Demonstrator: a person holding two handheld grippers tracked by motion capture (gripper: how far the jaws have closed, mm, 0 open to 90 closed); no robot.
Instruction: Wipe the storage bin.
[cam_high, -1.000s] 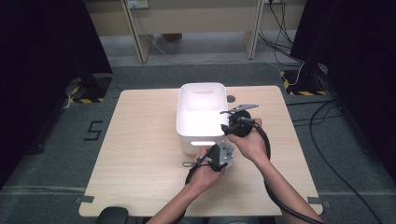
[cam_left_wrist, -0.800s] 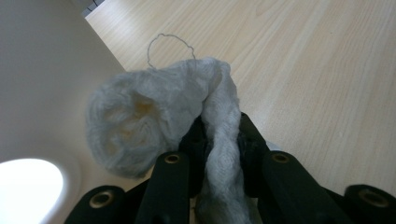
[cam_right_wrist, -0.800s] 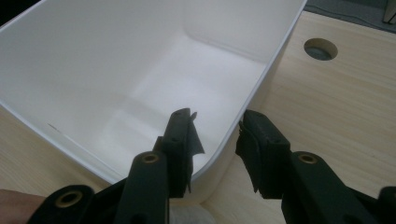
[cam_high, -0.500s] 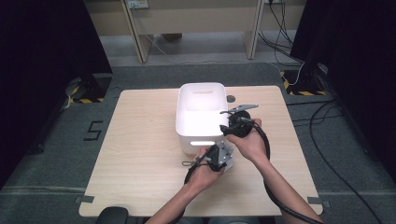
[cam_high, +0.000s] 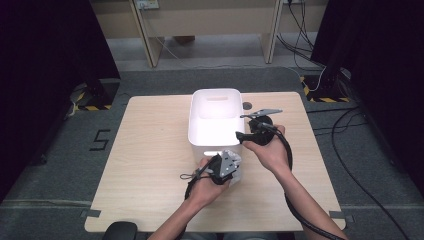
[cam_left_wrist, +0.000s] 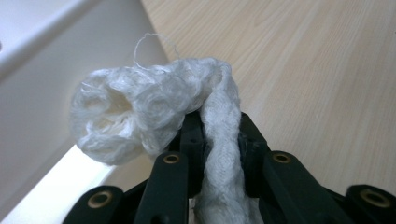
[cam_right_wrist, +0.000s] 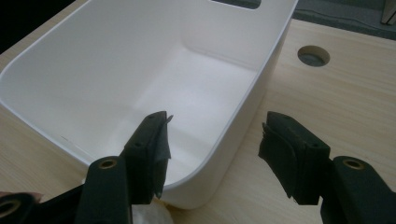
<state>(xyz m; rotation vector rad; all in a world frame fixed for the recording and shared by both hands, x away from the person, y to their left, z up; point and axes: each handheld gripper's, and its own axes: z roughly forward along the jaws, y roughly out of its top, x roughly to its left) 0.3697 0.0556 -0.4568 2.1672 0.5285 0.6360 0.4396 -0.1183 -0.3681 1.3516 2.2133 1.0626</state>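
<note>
Our left gripper (cam_left_wrist: 219, 140) clamps its jaws on a white knitted cloth (cam_left_wrist: 154, 107) just off the near wall of the white bin (cam_high: 215, 117) at mid-table, probably to drop it in, while our right gripper (cam_right_wrist: 212, 154), jaws just opened wide and empty, straddles the bin's right rim.

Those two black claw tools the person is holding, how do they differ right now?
The left gripper has its jaws shut on a white cloth, while the right gripper has just opened its jaws and nothing is between them. The left gripper sits at the near end of the white tub; the right gripper is at the tub's right rim, one jaw over the inside and one outside the wall. Both have black jaws and trail a cable.
</note>
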